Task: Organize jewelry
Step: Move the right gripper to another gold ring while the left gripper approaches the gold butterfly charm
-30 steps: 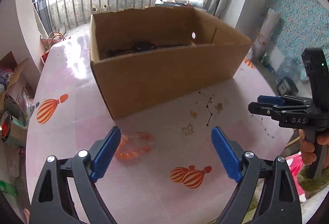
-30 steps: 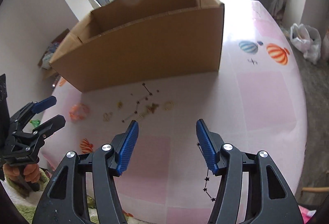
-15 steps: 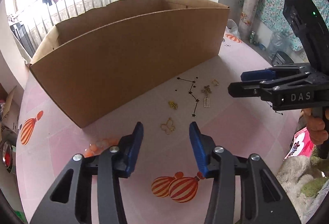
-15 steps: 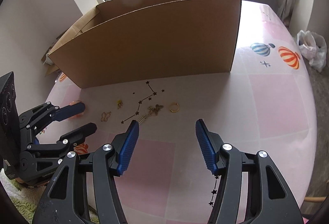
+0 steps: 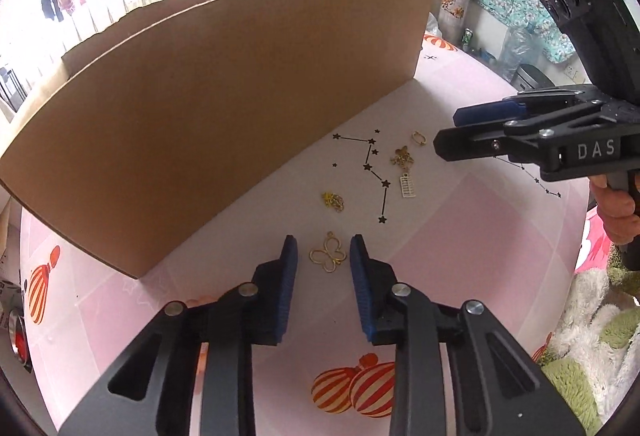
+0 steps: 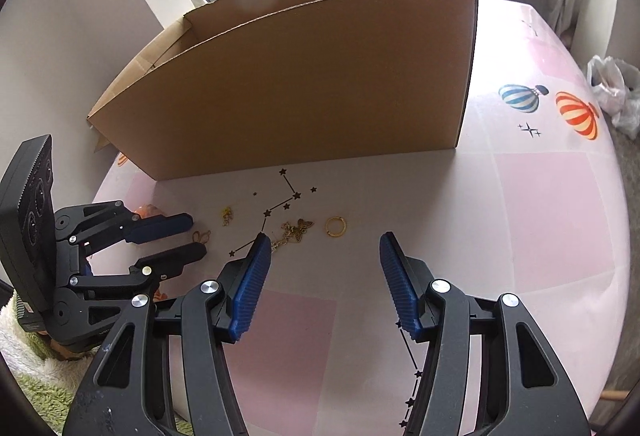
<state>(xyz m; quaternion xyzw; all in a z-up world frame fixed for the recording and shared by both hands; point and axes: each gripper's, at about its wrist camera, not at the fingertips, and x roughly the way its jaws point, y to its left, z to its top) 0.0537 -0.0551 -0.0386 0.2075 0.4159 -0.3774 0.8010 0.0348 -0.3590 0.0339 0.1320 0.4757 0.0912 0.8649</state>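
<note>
Small gold jewelry lies on the pink tablecloth in front of a cardboard box (image 5: 224,108). My left gripper (image 5: 323,256) is open, its blue pads on either side of a gold butterfly pendant (image 5: 328,256), apart from it. Beyond lie a small gold charm (image 5: 333,201), a gold butterfly chain (image 5: 402,156), a rectangular charm (image 5: 408,186) and a gold ring (image 5: 419,137). My right gripper (image 6: 325,242) is open above the table, near the ring (image 6: 335,226) and chain (image 6: 294,230). The left gripper also shows in the right wrist view (image 6: 192,238).
The open cardboard box (image 6: 320,76) stands just behind the jewelry. An orange bead bracelet (image 6: 150,211) lies at the left, mostly hidden behind the left gripper. The tablecloth has printed balloons (image 5: 352,390) and star lines. The table edge is near on the right.
My left gripper has moved forward and lower and narrowed around the butterfly pendant. My right gripper has moved closer to the ring and chain, still open.
</note>
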